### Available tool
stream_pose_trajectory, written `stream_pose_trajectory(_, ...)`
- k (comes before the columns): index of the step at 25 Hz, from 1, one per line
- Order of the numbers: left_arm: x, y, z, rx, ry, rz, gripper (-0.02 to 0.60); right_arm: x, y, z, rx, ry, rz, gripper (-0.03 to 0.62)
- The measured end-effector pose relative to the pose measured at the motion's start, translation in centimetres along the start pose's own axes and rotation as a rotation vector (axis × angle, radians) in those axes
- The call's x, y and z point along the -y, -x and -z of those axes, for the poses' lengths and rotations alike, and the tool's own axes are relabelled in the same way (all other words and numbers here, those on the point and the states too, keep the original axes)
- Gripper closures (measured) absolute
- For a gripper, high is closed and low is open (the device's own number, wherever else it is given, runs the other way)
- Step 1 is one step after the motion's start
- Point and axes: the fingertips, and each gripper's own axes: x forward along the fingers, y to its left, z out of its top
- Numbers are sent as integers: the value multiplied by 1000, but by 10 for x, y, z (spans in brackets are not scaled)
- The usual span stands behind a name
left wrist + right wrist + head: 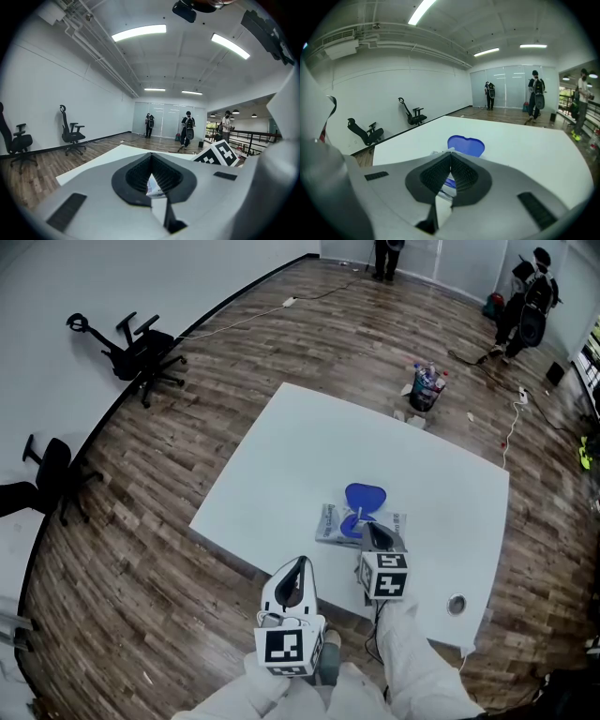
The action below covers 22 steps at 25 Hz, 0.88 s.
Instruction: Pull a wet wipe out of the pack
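Observation:
The wet wipe pack [330, 524] lies flat near the front of the white table [281, 456], with its blue lid [366, 495] flipped open away from me. A small white tip [354, 516] sticks up at the pack's opening. My right gripper [369, 527] hovers just over the pack with its jaws shut. In the right gripper view the lid [466, 144] lies right beyond the gripper [451, 155], and I cannot tell whether the white tip is pinched. My left gripper [301, 564] is shut and empty, at the table's near edge, left of the pack [154, 188].
A small round metal thing [457, 605] sits near the table's front right corner. A bin of bottles [425, 388] stands on the wooden floor beyond the far edge. Office chairs [141, 351] are at the left wall, and people [525, 301] stand far off.

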Motion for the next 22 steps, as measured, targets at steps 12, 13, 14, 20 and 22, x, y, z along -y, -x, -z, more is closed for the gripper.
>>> stream_pose_trajectory(12,8,7,-6,27,11,7,581,-4,15,-14,28,20,-6,583)
stream_pose_trajectory(13,8,8,-6,28,12,5,581,-4,17,-14,30,23,-6,583)
stream_pose_trajectory(14,9,10,-7,30,12,5,581,-4,19,-15,33,26,-5,583)
stream_pose_trajectory(20,10,14,-9,37,22,3,581,-4,26,-22,55,27,8,583)
stream_pose_trajectory(22,12,15,-10,40,24,4,581,-3,29,-25,66,30,16,583)
